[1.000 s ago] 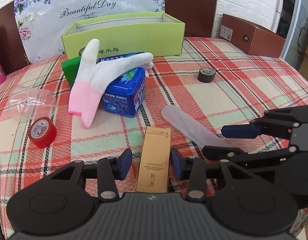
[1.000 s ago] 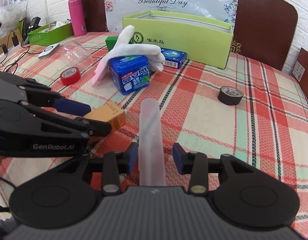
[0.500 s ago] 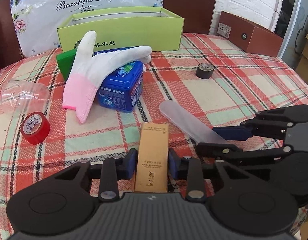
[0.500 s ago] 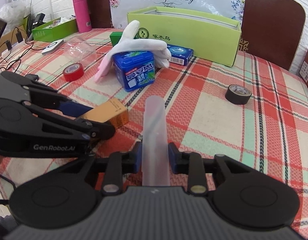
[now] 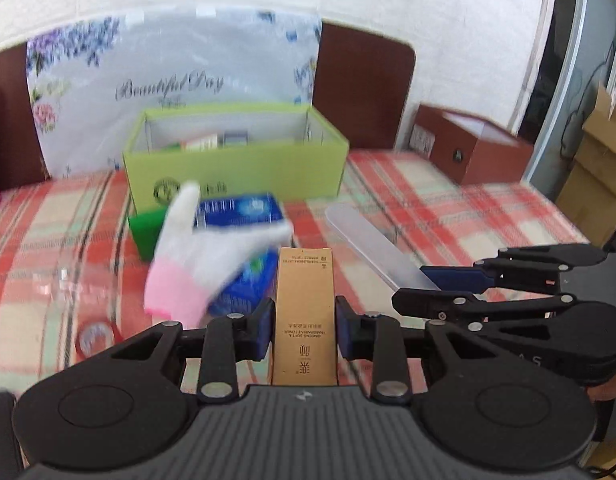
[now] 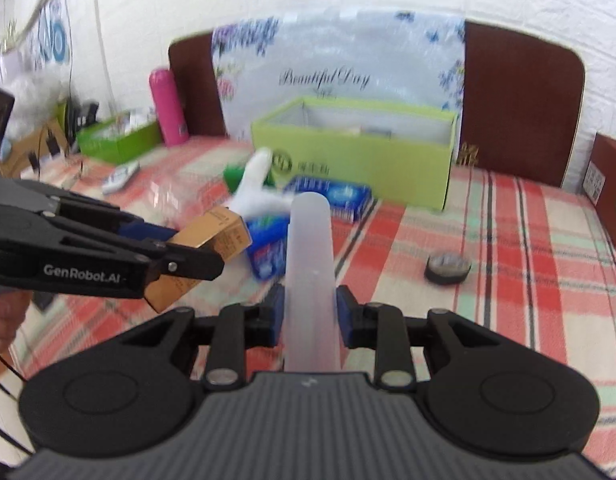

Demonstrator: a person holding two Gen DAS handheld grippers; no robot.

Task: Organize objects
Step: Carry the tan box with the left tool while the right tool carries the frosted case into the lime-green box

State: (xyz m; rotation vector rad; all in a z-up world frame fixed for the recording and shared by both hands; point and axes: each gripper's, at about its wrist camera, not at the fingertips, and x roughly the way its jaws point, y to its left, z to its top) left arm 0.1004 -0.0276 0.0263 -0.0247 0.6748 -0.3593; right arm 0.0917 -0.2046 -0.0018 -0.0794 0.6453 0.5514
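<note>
The gold carton (image 5: 303, 312) is pinched between the pads of the left hand-held gripper (image 5: 303, 330), raised off the bench (image 5: 448, 216) and pointing toward the green box (image 5: 235, 172). The frosted plastic case (image 6: 311, 276) is clamped in the right hand-held gripper (image 6: 310, 320), also lifted. The two sit side by side, close but apart. Ahead of both, the white glove (image 5: 195, 256) lies draped over the blue tub (image 5: 243, 292), filling the left approach; right of it, open plaid cloth runs to the box, with only the black tape roll (image 6: 447, 266) there.
</note>
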